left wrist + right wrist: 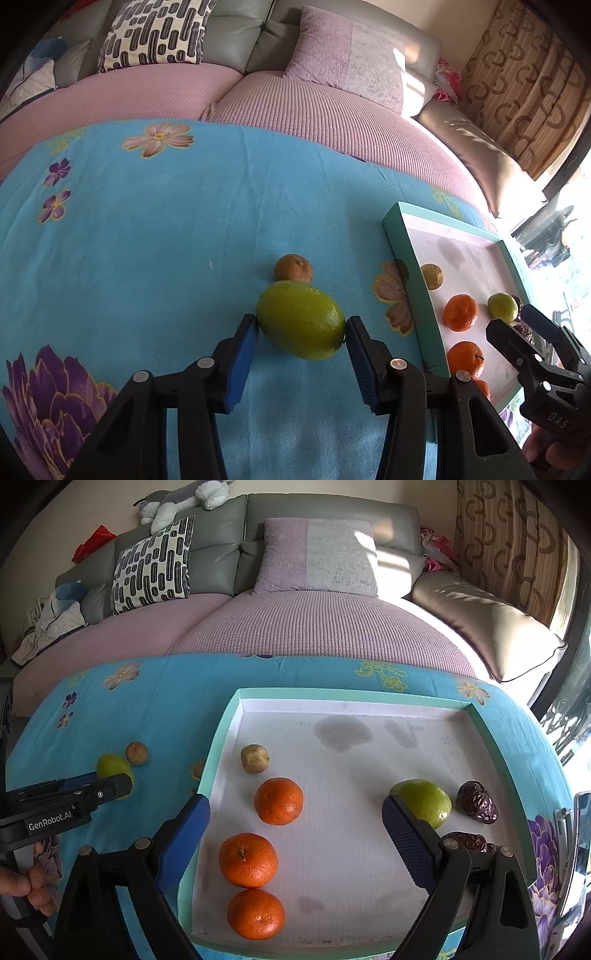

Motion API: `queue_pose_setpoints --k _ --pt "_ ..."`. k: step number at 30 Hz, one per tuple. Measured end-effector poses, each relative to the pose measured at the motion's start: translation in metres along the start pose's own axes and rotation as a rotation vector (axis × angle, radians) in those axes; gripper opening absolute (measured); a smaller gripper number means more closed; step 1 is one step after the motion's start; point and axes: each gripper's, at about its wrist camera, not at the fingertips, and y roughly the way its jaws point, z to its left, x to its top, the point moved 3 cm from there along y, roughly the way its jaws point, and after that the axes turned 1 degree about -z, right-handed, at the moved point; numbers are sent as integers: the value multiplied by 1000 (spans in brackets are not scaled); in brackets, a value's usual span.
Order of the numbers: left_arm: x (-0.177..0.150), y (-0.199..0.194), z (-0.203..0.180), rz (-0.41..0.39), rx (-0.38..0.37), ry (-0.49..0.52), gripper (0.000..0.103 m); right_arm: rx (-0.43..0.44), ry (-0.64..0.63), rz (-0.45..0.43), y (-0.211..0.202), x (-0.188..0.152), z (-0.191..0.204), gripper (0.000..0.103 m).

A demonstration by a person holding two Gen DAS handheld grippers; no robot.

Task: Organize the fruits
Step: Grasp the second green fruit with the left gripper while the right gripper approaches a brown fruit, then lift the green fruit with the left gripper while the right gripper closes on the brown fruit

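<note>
A large green fruit point(301, 319) lies on the blue flowered cloth point(147, 240). My left gripper point(302, 328) is shut on it, with a blue pad touching each side. Just behind it sits a small brown fruit point(293, 267). In the right wrist view my right gripper point(295, 808) hangs wide open over the white tray point(218, 746), holding nothing. The tray holds three oranges point(279, 800), a small brownish fruit point(254, 758), a smaller green fruit point(423, 801) and two dark dates point(476, 802). The left gripper point(107, 781) shows at the left with the green fruit point(110, 766).
A sofa point(314, 627) with a pink cover and cushions runs along the table's far edge. A curtain point(517, 546) hangs at the right. A hand point(33, 886) holds the left gripper's handle. The tray's teal rim stands raised above the cloth.
</note>
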Motion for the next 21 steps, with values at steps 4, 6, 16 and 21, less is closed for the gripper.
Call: queue_pose_setpoints --k 4,6,16,21 --pt "5 -17 20 -47 32 -42 52 20 -38 6 4 3 19 95" --pt "8 -24 31 -65 54 -63 52 42 -58 7 5 6 32 95" --pt "11 -34 75 -96 142 -161 52 145 -132 34 22 14 91 92" --pt "9 -36 84 -106 142 -185 52 161 -164 53 35 14 110 82"
